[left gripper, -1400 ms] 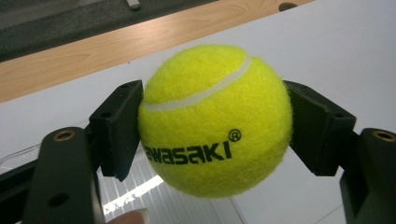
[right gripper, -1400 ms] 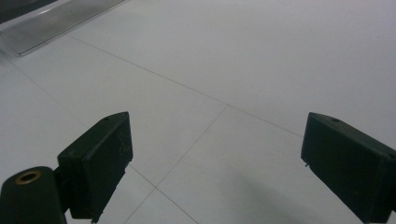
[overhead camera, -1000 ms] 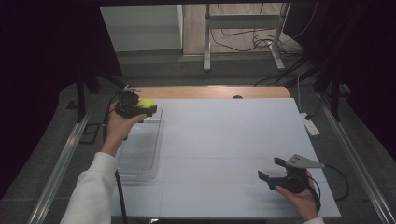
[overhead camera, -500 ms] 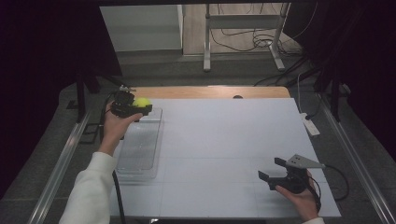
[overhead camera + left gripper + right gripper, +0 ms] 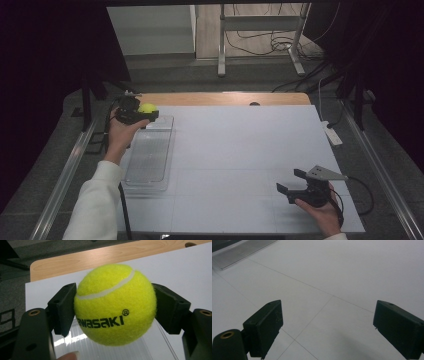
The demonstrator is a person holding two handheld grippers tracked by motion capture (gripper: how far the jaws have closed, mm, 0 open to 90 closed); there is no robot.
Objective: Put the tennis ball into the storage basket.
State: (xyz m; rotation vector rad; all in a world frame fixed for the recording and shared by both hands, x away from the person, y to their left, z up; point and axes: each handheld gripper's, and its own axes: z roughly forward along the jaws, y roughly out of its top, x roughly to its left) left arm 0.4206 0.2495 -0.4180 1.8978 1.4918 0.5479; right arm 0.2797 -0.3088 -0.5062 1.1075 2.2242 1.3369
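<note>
A lab recording bay: white-topped table (image 5: 240, 150), dark curtains at nine o'clock, loose floor cables (image 5: 260, 42) at twelve.

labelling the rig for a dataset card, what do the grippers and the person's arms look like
Both grippers are black with two blocky flat-faced jaws. The left gripper shows brass-ringed holes; the right gripper carries a grey three-cornered plate and trails a black cable. A white sleeve covers the left forearm.

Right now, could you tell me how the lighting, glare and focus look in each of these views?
High view: dark surroundings, evenly lit white table, slightly soft. Left gripper view: tennis ball sharp and bright, glare streaks on the clear tray below. Right gripper view: dim, grey; a soft shadow lies between the right hand-held gripper jaws.
</note>
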